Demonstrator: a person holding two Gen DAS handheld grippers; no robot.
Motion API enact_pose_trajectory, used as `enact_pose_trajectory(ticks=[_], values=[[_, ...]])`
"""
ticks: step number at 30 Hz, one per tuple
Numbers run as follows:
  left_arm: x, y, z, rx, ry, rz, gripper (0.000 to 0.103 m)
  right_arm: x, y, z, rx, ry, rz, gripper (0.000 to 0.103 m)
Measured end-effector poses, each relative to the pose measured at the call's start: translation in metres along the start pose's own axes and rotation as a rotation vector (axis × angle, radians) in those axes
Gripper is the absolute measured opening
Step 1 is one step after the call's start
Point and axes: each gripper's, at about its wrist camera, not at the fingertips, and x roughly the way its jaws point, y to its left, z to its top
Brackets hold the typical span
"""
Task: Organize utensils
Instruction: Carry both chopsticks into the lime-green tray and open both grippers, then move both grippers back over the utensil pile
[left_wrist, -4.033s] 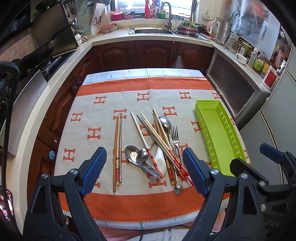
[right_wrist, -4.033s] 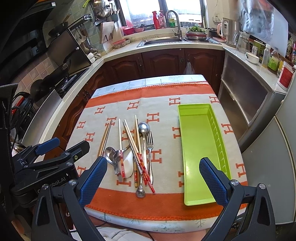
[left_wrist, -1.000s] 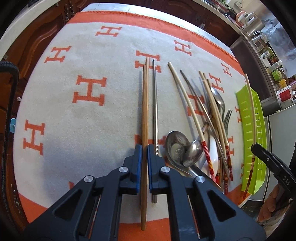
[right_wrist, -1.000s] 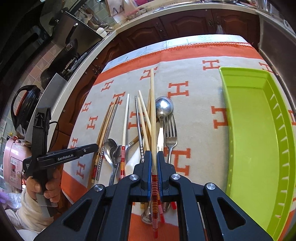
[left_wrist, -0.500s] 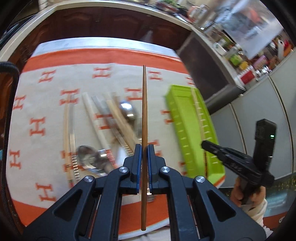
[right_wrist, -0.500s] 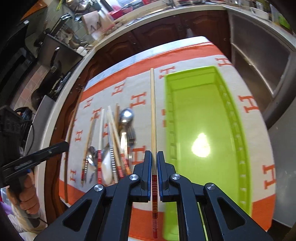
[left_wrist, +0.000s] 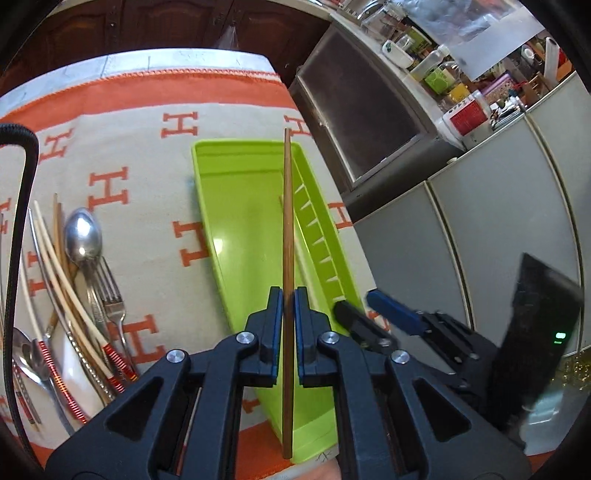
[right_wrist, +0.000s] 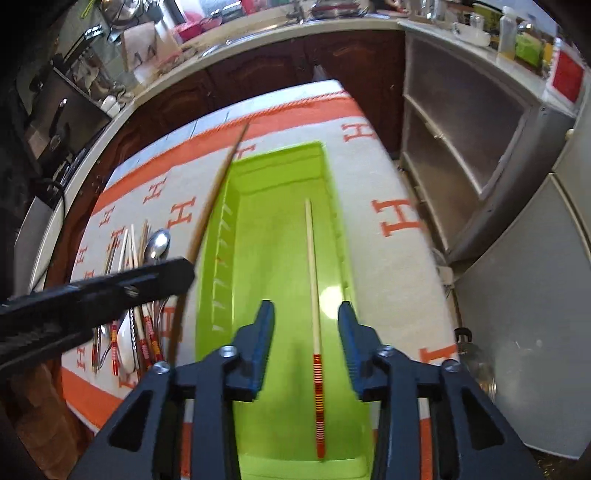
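Note:
My left gripper (left_wrist: 289, 306) is shut on a brown wooden chopstick (left_wrist: 288, 221) and holds it lengthwise above the green tray (left_wrist: 236, 177). The chopstick (right_wrist: 210, 206) also shows in the right wrist view, beside the tray's left wall. My right gripper (right_wrist: 306, 321) is open over the tray's (right_wrist: 280, 229) near end. A pale chopstick with a red-striped end (right_wrist: 314, 295) lies in the tray between its fingers. The remaining utensils (left_wrist: 74, 280), spoons, a fork and chopsticks, lie in a heap on the cloth left of the tray.
The table carries a white cloth with orange H marks (left_wrist: 147, 155). Grey cabinets (left_wrist: 480, 221) stand close to the right table edge. A kitchen counter (right_wrist: 332, 29) runs behind the table.
My right gripper has opened and the striped chopstick now lies in the tray. My left gripper has carried the brown chopstick to the right, over the tray.

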Motion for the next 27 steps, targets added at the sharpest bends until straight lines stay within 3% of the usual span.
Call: enact_pose_trajectory(ticks=[4,10,14,18,27], values=[[0.012,0.004,-0.003,0.008,0.028,0.023,0.004,-0.01,-0.018,-0.002,0.022,-0.036,-0.033,0.039],[-0.007,0.017,-0.011,0.032,0.007,0.089,0.004,0.007,-0.031,0.0,0.077,0.013,-0.024,0.037],[-0.025,0.034,-0.015,0.027,-0.014,0.133,0.004,0.025,-0.023,-0.002,0.083,0.036,0.001,0.018],[-0.05,0.06,-0.021,0.008,-0.06,0.18,0.004,0.034,-0.01,-0.003,0.04,0.024,-0.03,0.017],[-0.104,0.129,-0.048,-0.063,-0.136,0.326,0.004,0.042,0.028,-0.003,-0.02,0.033,-0.004,0.015]])
